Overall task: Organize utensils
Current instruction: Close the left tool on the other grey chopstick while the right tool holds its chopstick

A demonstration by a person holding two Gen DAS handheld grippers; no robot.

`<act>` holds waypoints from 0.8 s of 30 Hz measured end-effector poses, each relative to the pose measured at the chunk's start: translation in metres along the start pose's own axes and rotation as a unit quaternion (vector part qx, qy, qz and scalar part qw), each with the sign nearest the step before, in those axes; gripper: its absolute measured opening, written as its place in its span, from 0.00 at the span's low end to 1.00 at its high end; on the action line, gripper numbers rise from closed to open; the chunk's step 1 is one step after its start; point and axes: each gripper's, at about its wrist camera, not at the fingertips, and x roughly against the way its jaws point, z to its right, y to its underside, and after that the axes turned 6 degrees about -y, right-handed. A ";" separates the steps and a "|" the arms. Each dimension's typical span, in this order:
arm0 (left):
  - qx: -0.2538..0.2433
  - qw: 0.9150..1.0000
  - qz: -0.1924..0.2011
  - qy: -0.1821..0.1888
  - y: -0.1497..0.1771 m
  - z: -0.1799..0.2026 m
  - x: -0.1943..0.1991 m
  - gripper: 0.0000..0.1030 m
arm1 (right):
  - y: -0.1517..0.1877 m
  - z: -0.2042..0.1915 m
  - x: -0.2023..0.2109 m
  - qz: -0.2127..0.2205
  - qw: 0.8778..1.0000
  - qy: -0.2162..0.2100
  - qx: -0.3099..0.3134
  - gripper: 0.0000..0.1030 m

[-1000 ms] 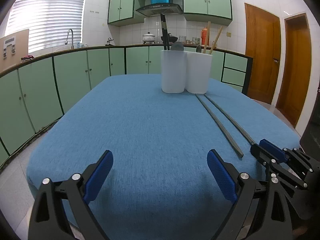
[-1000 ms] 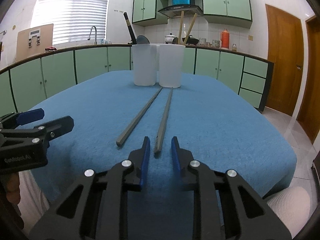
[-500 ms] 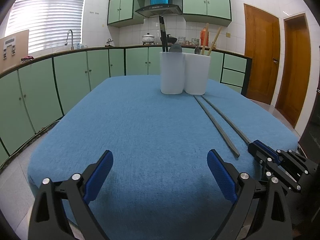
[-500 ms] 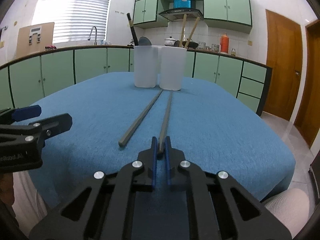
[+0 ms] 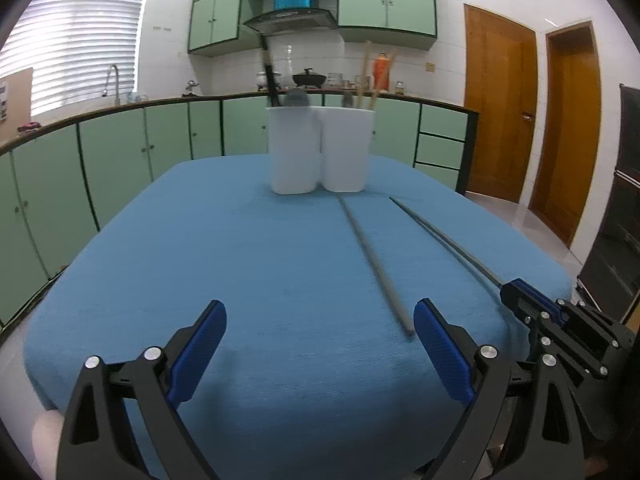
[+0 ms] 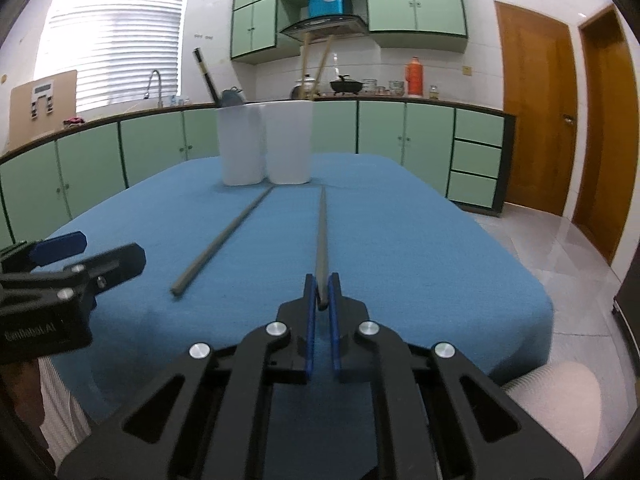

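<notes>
Clamped now: right gripper (image 6: 322,294), a second ago spread around the near end of the right-hand chopstick (image 6: 321,236), pinching that end between its blue pads, and the stick swung off its old line, tip no longer converging with its twin under the cups. Lifted or merely dragged across the blue tablecloth (image 6: 420,240)? Hard to call from here. Seen from the left wrist, same story: held stick angling out toward 4 o'clock from the cups, down into the closed fingers at the frame's right edge.

Left gripper (image 5: 320,344) gaping wide, nothing between the pads, hovering low over the cloth. Second chopstick (image 5: 374,264) lying loose, its near end just beside the right-hand pad at roughly 1 o'clock from the open gap, far end pointing up at the cups.

Two white cups (image 6: 266,142) standing touching at 12 o'clock, far end of the table, left one with a dark handle and a grey spoon, right one with wooden chopsticks leaning out.

Risks from here: grip right at the very end of a long thin stick, so plenty of leverage for it to pivot or droop in the pads on the way over. Tip sweeping into a cup wall and tipping the light container, quite possible. Also the two grippers close together, a bump between them nudging the loose stick off toward the table edge.
</notes>
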 end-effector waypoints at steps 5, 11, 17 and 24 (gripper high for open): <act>-0.011 1.000 -0.001 0.012 -0.002 0.024 -0.007 0.84 | 0.001 0.016 0.002 0.001 1.000 0.007 -0.011 0.05; -0.020 1.000 -0.006 0.010 0.000 0.042 -0.015 0.61 | 0.003 0.025 0.005 0.006 1.000 0.007 -0.014 0.05; -0.012 1.000 -0.015 0.001 0.002 0.051 -0.021 0.48 | 0.005 0.034 0.007 0.008 1.000 0.003 -0.020 0.05; -0.012 1.000 -0.014 -0.010 0.002 0.059 -0.021 0.22 | 0.005 0.036 0.011 0.012 1.000 -0.001 -0.021 0.05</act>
